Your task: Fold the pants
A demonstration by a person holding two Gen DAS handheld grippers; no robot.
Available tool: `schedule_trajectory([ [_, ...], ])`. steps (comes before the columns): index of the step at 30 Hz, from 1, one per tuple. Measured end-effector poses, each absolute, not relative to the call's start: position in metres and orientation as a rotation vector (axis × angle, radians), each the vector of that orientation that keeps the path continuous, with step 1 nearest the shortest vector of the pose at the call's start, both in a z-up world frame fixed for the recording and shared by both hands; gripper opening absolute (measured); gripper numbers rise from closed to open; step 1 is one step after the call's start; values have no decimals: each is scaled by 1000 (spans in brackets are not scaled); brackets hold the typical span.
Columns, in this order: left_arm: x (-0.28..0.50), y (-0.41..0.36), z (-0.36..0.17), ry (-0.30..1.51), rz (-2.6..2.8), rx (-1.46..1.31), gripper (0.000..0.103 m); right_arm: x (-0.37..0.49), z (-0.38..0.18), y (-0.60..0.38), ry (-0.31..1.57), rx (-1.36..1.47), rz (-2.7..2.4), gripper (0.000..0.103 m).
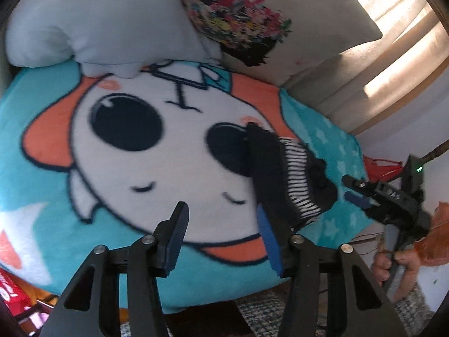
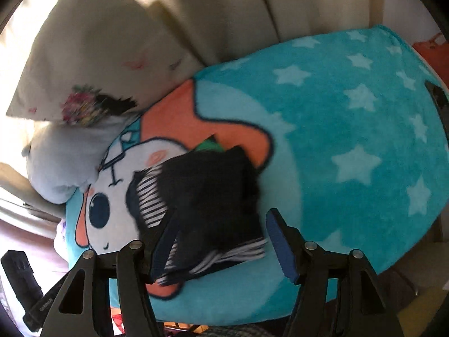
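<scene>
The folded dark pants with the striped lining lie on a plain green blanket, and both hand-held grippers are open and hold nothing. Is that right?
Not quite. The pants lie on a turquoise cartoon-face blanket with pale stars, not a plain green one; the right wrist view shows it. The left hand-held gripper and right hand-held gripper are indeed open and hold nothing.

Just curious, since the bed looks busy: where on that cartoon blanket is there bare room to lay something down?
Free: the white cartoon face left of the dark pants, and the teal starred stretch to their right. Crowded: the top edge, where the grey pillow and the flower-print pillow overlap the blanket.
</scene>
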State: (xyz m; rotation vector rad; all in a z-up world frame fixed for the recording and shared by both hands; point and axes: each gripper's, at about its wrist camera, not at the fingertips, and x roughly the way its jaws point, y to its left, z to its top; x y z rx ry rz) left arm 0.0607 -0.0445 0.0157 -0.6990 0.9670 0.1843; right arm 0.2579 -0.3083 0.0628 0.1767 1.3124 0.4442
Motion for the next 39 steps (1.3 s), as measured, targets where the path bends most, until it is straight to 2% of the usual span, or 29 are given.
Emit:
schedule_trajectory([
  [6,107,-49,-6,998,139,-844,50,294,21,-325,1384,277,566,75],
  [14,168,-57,-44,1069,113,-899,51,309,-23,-306,1453,234,750,76],
  [18,182,-61,-61,1085,109,-933,57,309,-30,-293,1440,212,800,78],
  [19,184,-63,-60,1078,108,-934,57,308,-30,-288,1446,205,825,76],
  [20,186,-65,-60,1083,91,-939,56,306,-30,-284,1454,208,849,63],
  [21,189,-69,-60,1092,68,-945,39,304,-30,-281,1468,217,867,58],
  [22,190,-72,-58,1096,63,-936,35,302,-29,-279,1474,213,870,56],
  [24,191,-76,-50,1094,71,-899,29,303,-25,-277,1474,203,873,43],
  [26,190,-73,-41,1074,67,-913,27,308,-20,-279,1485,232,883,40],
  [32,194,-54,-15,1026,107,-884,27,320,7,-265,1435,245,938,38],
  [37,206,-37,-18,1060,199,-827,28,332,9,-233,1410,193,945,38],
  [39,208,-30,-29,1097,266,-811,32,333,1,-220,1408,146,932,44],
])
